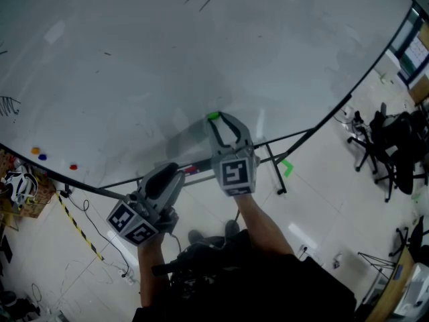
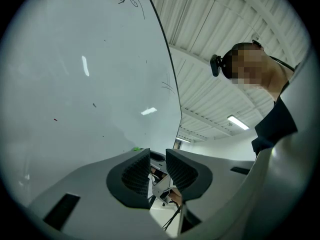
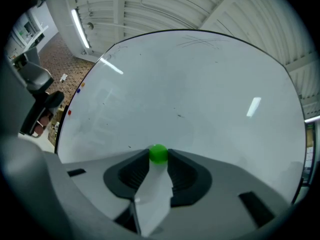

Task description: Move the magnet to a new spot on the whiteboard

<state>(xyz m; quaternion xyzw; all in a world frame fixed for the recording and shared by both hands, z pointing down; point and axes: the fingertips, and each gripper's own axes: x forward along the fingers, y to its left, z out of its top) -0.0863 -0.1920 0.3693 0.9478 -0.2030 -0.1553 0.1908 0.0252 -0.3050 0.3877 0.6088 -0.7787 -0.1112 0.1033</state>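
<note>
While the left gripper (image 1: pixel 173 172) sits low in front of the bottom edge of the large white whiteboard (image 1: pixel 201 52), its jaws stand a narrow gap apart with nothing between them. It is tilted up and to the right, with the left forearm straight behind its marker cube. At the board's lower left edge are three small dots: orange (image 1: pixel 35 151), blue (image 1: pixel 43 157) and red (image 1: pixel 73 167).

Further right, the right gripper (image 1: pixel 214 119) is pinching the small round green magnet (image 3: pixel 159 153) at its jaw tips. The magnet is at the board's lower middle, just above the bottom edge, right at the surface. Whether it touches is unclear. The right forearm is stretched straight forward, with the gripper pointing at the board. Black office chairs (image 1: pixel 385 146) stand on the floor at far right.
</note>
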